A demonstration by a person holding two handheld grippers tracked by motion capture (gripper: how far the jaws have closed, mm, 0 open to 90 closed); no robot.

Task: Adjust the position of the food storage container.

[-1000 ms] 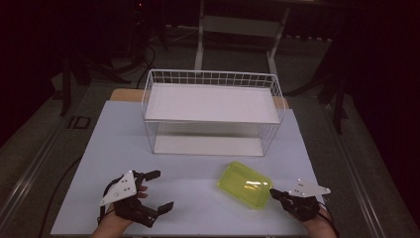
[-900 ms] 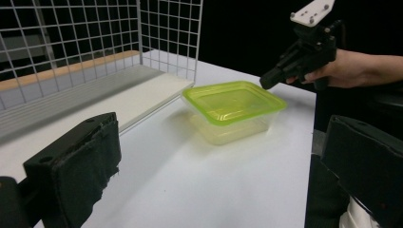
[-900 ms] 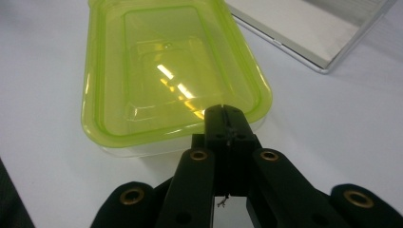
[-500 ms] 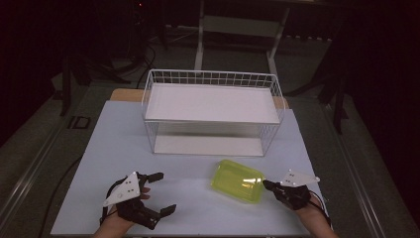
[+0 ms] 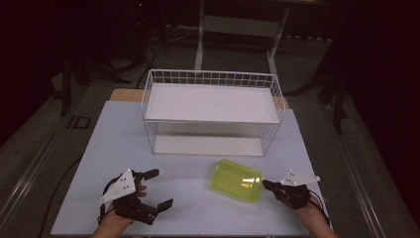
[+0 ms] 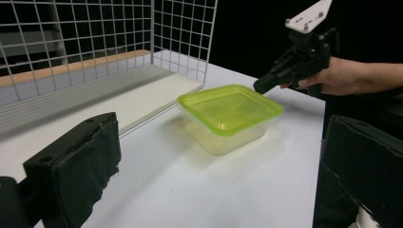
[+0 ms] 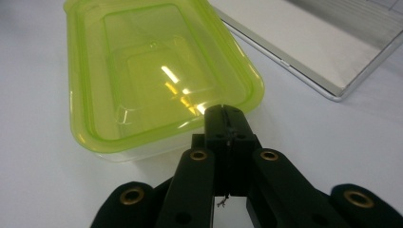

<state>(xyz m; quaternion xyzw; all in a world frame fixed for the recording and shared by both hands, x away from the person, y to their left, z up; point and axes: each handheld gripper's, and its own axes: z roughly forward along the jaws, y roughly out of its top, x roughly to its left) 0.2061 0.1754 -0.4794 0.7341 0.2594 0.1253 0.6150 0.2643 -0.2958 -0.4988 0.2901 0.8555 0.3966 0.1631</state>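
My right gripper (image 7: 227,114) has its jaws pressed flat together with nothing between them, the joined tips right at the near rim of the green box (image 7: 157,71); whether they touch it I cannot tell. Only this gripper's own view shows the box's clear lid with its raised panel and the paler tub under the rim. Beyond the box, past my tips, lies the corner of the basket's white floor (image 7: 313,42).

From above, the right gripper (image 5: 270,186) sits at the box's (image 5: 236,180) right end, and the box lies tilted on the table (image 5: 188,208), just in front of the wire basket (image 5: 212,79).

My left gripper (image 5: 157,188) is spread wide and empty, well to the left of the box. Its own view looks between its two black pads (image 6: 76,166) and shows the box (image 6: 230,111) from the side, beside the basket's mesh wall (image 6: 95,33), with the right gripper (image 6: 266,83) meeting the far rim.
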